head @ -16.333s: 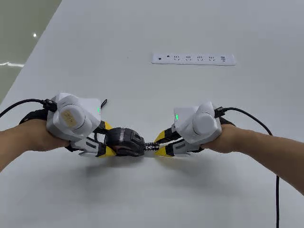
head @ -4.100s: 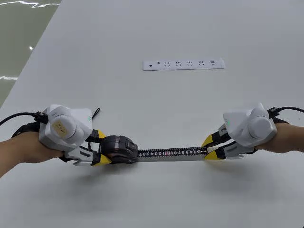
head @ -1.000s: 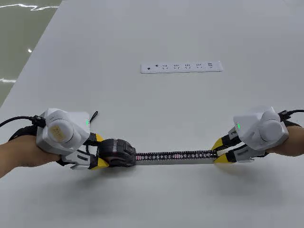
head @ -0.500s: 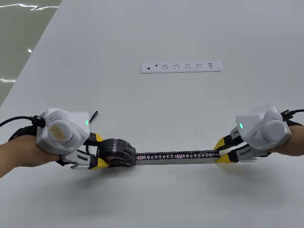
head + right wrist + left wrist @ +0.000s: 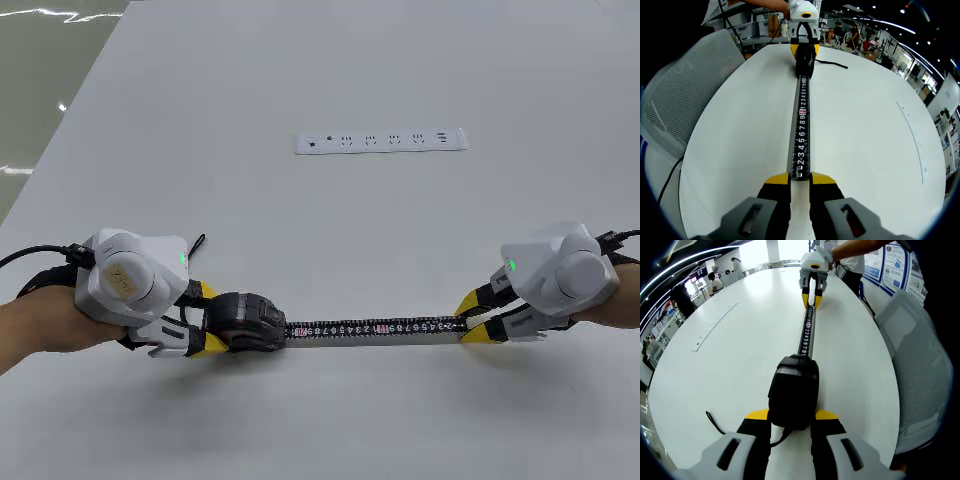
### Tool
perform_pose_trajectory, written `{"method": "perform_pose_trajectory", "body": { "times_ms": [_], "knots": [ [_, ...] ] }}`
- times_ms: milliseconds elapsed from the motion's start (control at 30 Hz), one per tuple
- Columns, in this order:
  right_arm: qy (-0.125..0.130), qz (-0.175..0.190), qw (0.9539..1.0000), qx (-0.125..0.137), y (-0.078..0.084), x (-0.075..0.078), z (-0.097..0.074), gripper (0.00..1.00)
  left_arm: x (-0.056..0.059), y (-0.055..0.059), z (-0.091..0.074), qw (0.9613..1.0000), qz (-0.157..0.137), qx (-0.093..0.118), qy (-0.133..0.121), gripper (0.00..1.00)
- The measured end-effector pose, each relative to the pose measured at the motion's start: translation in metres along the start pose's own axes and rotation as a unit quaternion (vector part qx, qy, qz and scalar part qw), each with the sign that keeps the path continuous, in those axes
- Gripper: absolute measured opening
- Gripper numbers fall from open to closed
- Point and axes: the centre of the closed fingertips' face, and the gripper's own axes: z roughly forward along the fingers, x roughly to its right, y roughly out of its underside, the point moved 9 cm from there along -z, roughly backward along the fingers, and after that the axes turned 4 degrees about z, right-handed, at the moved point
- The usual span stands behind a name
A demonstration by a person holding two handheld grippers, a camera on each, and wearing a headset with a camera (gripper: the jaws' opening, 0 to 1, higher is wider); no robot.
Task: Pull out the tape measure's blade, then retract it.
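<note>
Currently the left gripper clamps the tape measure case at 8 o'clock; the right gripper, at 4 o'clock, pinches the extended blade at its tip. A slipped pinch would likely whip it back uncontrolled.

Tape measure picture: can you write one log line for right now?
left gripper: shut on tape measure | right gripper: shut on blade tip | blade: out along table
</note>
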Motion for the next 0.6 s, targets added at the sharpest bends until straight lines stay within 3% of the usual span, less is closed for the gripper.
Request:
{"method": "perform_pose_trajectory", "body": {
  "times_ms": [600],
  "knots": [
    [0.003,0.003,1.0,-0.007,0.0097,0.0002,-0.0055,0.12,0.0004,-0.0004,0.0003,1.0,0.001,-0.002,0.0,0.25]
  ]
}}
